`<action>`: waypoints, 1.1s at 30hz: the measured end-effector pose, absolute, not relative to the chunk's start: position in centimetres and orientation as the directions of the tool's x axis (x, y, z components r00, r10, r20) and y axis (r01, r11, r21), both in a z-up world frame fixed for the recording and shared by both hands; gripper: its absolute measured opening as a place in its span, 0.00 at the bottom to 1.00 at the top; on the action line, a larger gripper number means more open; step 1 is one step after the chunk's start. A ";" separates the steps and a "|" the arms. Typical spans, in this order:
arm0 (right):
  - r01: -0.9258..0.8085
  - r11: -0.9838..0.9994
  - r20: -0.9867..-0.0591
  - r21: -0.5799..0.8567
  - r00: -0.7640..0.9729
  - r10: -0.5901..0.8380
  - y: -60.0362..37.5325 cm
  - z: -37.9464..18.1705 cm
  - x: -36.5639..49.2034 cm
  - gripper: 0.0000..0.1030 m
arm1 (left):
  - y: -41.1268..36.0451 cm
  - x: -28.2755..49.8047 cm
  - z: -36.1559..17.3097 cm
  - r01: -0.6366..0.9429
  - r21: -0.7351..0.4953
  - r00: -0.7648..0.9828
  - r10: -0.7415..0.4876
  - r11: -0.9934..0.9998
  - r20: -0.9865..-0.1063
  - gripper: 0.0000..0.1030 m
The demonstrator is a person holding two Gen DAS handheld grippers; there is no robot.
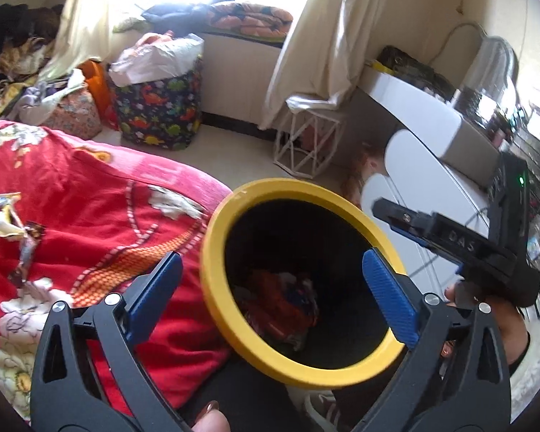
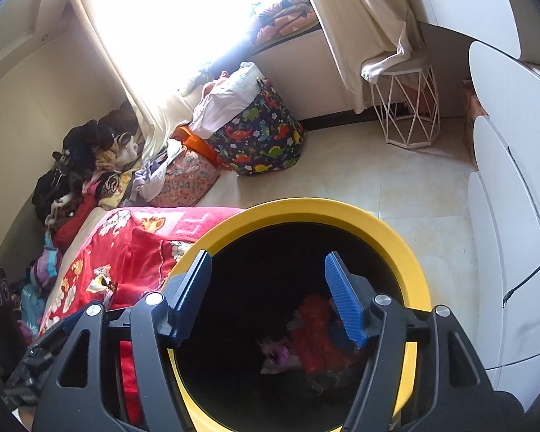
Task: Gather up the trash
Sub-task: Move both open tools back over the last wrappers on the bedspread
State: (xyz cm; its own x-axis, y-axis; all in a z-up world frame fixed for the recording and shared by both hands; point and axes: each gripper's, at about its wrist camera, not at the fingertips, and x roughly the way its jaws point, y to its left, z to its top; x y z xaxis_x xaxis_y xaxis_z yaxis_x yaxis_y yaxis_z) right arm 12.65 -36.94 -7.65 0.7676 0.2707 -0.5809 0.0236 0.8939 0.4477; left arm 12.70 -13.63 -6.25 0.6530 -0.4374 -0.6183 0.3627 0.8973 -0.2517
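A black bin with a yellow rim [image 1: 212,252] stands beside the bed; red and orange wrappers [image 1: 288,306] lie at its bottom. My left gripper [image 1: 273,295] is open and empty, its jaws spread across the bin's near rim. My right gripper [image 2: 270,298] is open and empty, hovering over the bin's mouth [image 2: 306,208]; crumpled wrappers [image 2: 313,334] show below it. The right gripper also shows in the left wrist view [image 1: 450,237]. Loose wrappers [image 1: 10,223] lie on the red floral blanket [image 1: 90,187], also visible in the right wrist view [image 2: 102,282].
A dinosaur-print bag [image 1: 158,108] stuffed with clothes stands on the floor by the window. A white wire stool [image 1: 306,144] stands under the curtain. White drawers [image 2: 511,216] line the right side. Clothes pile up at the bed's far end [image 2: 82,172].
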 end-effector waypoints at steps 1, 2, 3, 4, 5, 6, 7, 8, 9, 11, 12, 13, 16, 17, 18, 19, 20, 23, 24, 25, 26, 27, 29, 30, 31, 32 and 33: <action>0.020 0.895 -0.579 0.445 0.769 0.270 -36.8 -7.6 12.6 0.63 | -13.4 12.7 -6.1 0.351 -0.248 0.663 -0.426 0.903 -0.616 0.89; 0.016 0.897 -0.576 0.442 0.771 0.270 -36.6 -7.5 12.6 0.63 | -12.9 12.8 -6.0 0.332 -0.243 0.677 -0.410 0.911 -0.611 0.89; 0.012 0.899 -0.574 0.438 0.774 0.270 -36.5 -7.5 12.5 0.63 | -12.4 12.8 -5.8 0.323 -0.243 0.684 -0.403 0.915 -0.608 0.89; 0.003 0.901 -0.569 0.434 0.776 0.271 -36.2 -7.4 12.4 0.63 | -12.0 12.9 -5.6 0.312 -0.244 0.692 -0.396 0.918 -0.604 0.89; -0.003 0.903 -0.566 0.430 0.778 0.272 -36.0 -7.3 12.4 0.64 | -11.4 13.0 -5.4 0.294 -0.245 0.705 -0.383 0.924 -0.597 0.89; -0.010 0.905 -0.561 0.425 0.782 0.272 -35.7 -7.1 12.3 0.64 | -11.1 12.9 -5.2 0.285 -0.243 0.713 -0.374 0.927 -0.593 0.89; -0.015 0.906 -0.556 0.422 0.785 0.272 -35.4 -7.0 12.3 0.66 | -10.8 12.9 -5.1 0.275 -0.241 0.721 -0.366 0.931 -0.589 0.89; -0.024 0.908 -0.549 0.419 0.789 0.274 -35.1 -6.8 12.2 0.66 | -10.3 12.9 -4.9 0.263 -0.240 0.730 -0.355 0.934 -0.584 0.89; -0.029 0.908 -0.544 0.417 0.793 0.275 -34.8 -6.7 12.1 0.67 | -9.9 12.9 -4.7 0.250 -0.238 0.740 -0.344 0.938 -0.578 0.89; -0.046 0.909 -0.528 0.413 0.801 0.281 -34.2 -6.3 12.0 0.68 | -9.0 13.0 -4.3 0.232 -0.236 0.755 -0.328 0.944 -0.568 0.89; -0.056 0.910 -0.521 0.411 0.805 0.285 -33.9 -6.1 11.9 0.69 | -8.6 13.0 -4.1 0.221 -0.235 0.763 -0.318 0.947 -0.563 0.89; -0.062 0.910 -0.517 0.410 0.806 0.287 -33.7 -6.0 11.9 0.70 | -8.1 13.0 -4.0 0.209 -0.235 0.771 -0.308 0.949 -0.558 0.89; -0.083 0.911 -0.503 0.405 0.812 0.297 -32.7 -5.6 11.8 0.73 | -6.9 13.1 -3.5 0.181 -0.238 0.787 -0.285 0.954 -0.548 0.89; -0.091 0.911 -0.500 0.403 0.812 0.302 -32.3 -5.5 11.8 0.73 | -6.3 13.2 -3.3 0.167 -0.240 0.793 -0.275 0.956 -0.544 0.89; -0.098 0.911 -0.498 0.401 0.811 0.306 -32.0 -5.4 11.9 0.74 | -6.0 13.2 -3.3 0.159 -0.242 0.796 -0.270 0.957 -0.542 0.89; -0.108 0.912 -0.497 0.396 0.809 0.312 -31.5 -5.3 11.9 0.76 | -5.6 13.2 -3.2 0.152 -0.243 0.799 -0.264 0.958 -0.540 0.89; -0.114 0.912 -0.497 0.393 0.808 0.315 -31.1 -5.2 11.9 0.76 | -5.1 13.2 -3.1 0.142 -0.243 0.804 -0.255 0.960 -0.537 0.89; -0.141 0.913 -0.497 0.382 0.802 0.332 -29.6 -5.0 12.1 0.78 | -3.9 13.3 -2.8 0.114 -0.241 0.816 -0.229 0.964 -0.531 0.89; -0.150 0.913 -0.497 0.379 0.799 0.337 -29.1 -4.9 12.2 0.78 | -3.4 13.3 -2.7 0.103 -0.240 0.820 -0.219 0.965 -0.529 0.89; -0.162 0.912 -0.497 0.376 0.796 0.346 -28.5 -4.7 12.3 0.79 | -3.0 13.3 -2.7 0.094 -0.240 0.823 -0.211 0.966 -0.527 0.89; -0.173 0.912 -0.497 0.372 0.792 0.353 -27.9 -4.6 12.5 0.79 | -2.3 13.4 -2.6 0.080 -0.241 0.827 -0.199 0.967 -0.525 0.89; -0.184 0.911 -0.498 0.369 0.789 0.360 -27.4 -4.5 12.7 0.79 | -1.9 13.5 -2.6 0.071 -0.242 0.830 -0.192 0.968 -0.524 0.89; -0.212 0.908 -0.500 0.362 0.778 0.381 -26.0 -4.3 13.1 0.79 | -0.8 13.6 -2.5 0.043 -0.248 0.836 -0.171 0.968 -0.521 0.89; -0.223 0.907 -0.501 0.359 0.774 0.388 -25.5 -4.2 13.2 0.80 | -0.3 13.7 -2.5 0.033 -0.251 0.838 -0.164 0.967 -0.520 0.89; -0.236 0.905 -0.504 0.354 0.767 0.397 -24.7 -4.2 13.4 0.80 | 0.4 13.8 -2.5 0.017 -0.253 0.841 -0.150 0.967 -0.519 0.89; -0.250 0.903 -0.509 0.350 0.758 0.408 -23.8 -4.2 13.7 0.80 | 1.2 13.9 -2.6 0.000 -0.255 0.844 -0.137 0.967 -0.519 0.89; -0.262 0.900 -0.514 0.349 0.750 0.417 -23.2 -4.2 13.9 0.80 | 1.7 14.0 -2.6 -0.012 -0.258 0.845 -0.128 0.966 -0.519 0.89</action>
